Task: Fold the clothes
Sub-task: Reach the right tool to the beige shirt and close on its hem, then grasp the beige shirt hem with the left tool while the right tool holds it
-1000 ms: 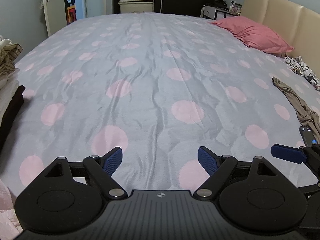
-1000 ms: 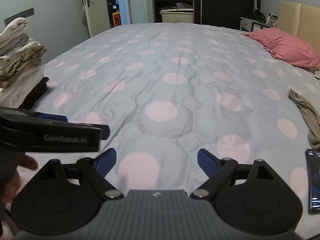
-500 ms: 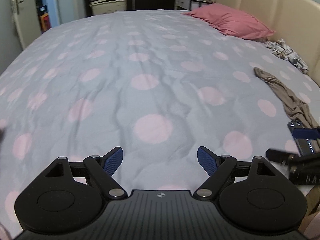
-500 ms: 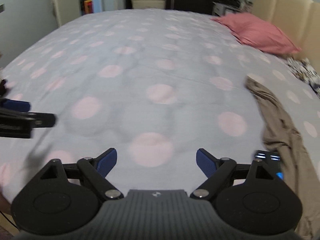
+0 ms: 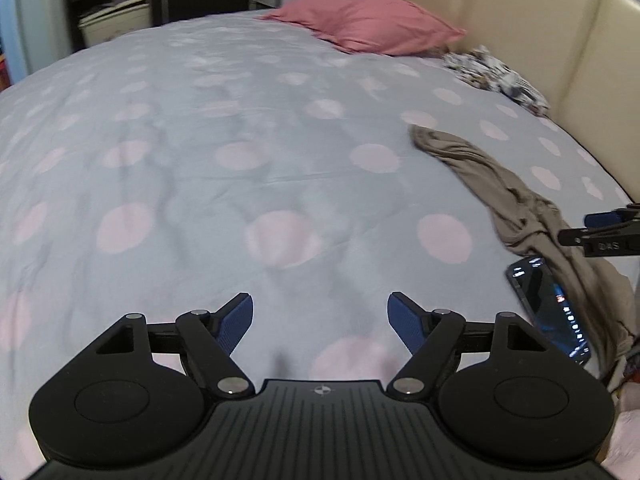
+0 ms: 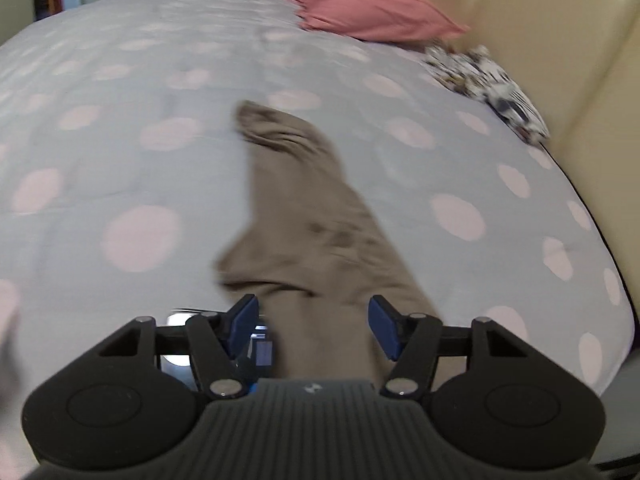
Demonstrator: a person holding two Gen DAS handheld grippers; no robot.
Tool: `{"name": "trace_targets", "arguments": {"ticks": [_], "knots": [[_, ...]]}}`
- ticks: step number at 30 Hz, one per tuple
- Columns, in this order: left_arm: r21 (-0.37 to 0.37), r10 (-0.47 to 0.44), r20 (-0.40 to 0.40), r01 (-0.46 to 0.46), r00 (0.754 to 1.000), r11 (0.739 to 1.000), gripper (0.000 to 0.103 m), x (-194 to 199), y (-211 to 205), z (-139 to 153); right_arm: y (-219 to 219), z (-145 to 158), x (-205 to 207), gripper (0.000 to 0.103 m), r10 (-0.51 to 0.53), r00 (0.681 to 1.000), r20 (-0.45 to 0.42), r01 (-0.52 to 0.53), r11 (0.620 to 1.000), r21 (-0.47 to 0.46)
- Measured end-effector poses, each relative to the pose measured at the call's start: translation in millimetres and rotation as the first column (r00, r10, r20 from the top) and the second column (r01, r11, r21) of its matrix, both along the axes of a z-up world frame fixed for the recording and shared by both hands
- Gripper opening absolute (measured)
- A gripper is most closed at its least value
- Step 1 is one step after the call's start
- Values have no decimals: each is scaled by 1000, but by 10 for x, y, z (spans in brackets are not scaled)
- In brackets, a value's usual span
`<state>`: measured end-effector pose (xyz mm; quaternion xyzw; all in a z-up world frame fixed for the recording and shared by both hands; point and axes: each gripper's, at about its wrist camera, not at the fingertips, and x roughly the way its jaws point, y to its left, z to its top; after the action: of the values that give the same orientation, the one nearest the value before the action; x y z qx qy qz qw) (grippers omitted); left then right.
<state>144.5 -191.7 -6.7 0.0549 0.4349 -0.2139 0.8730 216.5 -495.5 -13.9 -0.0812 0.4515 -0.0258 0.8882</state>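
Bedspread [image 5: 200,184], grey with pink dots, fills both views, and a pink pillow [image 5: 364,26] lies at its far end by the cream headboard [image 5: 532,28]. A crumpled black-and-white patterned cloth [image 5: 496,76] sits against the headboard, well apart from everything else. The brown garment [image 6: 320,224], rumpled and stretched in a long strip, lies on the right side of the bed near its edge. A phone [image 5: 548,308] with its screen lit rests just beside the garment's near end, its right edge touching or tucked under the cloth.

The left gripper [image 5: 320,316] hangs over bare bedspread, its blue pads wide apart and holding nothing. The right gripper [image 6: 312,326] is above the near end of the garment, jaws spread, with the cloth showing between the pads; whether they touch it cannot be told through the blur.

Half a second ago the garment lay off to the right in the right wrist view; now it runs straight ahead between the fingers. The left view has swung right too, so the garment and phone sit closer to its middle. Both jaws are as wide as before.
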Motion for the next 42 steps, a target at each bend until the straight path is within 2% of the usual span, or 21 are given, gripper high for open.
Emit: {"name": "trace_targets", "arguments": {"ticks": [2,4,6,8,9,10,15,20,24,28,32,33,38,39,42], "knots": [[-6,-33,-14,33,999,999,64,54,-148,-37,-202,-86,66,62,-42,999,-6,43,998,45],[-10,-64,-26,64,998,998,62,102,-293,-72,-323,-143,83,48,-70,997,-20,71,994,87],[-13,-88,-32,88,996,996,57,131,-430,-103,-392,-205,104,37,-80,996,-44,85,989,119],[-26,-104,-38,103,994,994,56,138,-533,-120,-405,-246,127,28,-85,995,-57,93,985,142],[-34,-110,-42,108,993,994,56,137,-573,-123,-412,-267,139,12,-88,994,-63,97,983,154],[-43,-114,-44,112,993,993,56,129,-600,-118,-415,-271,144,6,-91,994,-66,100,981,164],[-92,-142,-53,136,988,986,55,56,-633,-42,-296,34,47,5,-60,998,-23,64,974,217],[-133,-125,-63,115,990,984,54,-35,-458,88,73,435,-70,4,59,998,24,-64,944,324],[-148,-81,-49,73,996,986,54,-107,-211,235,566,753,-174,4,205,976,72,-217,892,396],[-169,-14,-47,6,999,986,54,-180,136,363,1065,950,-310,4,348,933,95,-352,821,450],[-170,48,-73,-60,996,984,54,-223,438,357,1494,936,-459,4,476,878,54,-437,749,498],[-169,63,-80,-76,995,983,54,-232,511,350,1601,907,-492,4,502,864,35,-452,743,494],[-185,121,-137,-145,983,972,54,-263,794,251,1880,604,-537,5,560,824,-85,-476,766,433],[-197,124,-156,-154,980,968,54,-258,805,217,1887,540,-532,8,569,815,-109,-478,766,430],[-238,121,-209,-170,970,956,56,-248,805,130,1865,424,-530,10,564,813,-148,-464,779,421]]}}
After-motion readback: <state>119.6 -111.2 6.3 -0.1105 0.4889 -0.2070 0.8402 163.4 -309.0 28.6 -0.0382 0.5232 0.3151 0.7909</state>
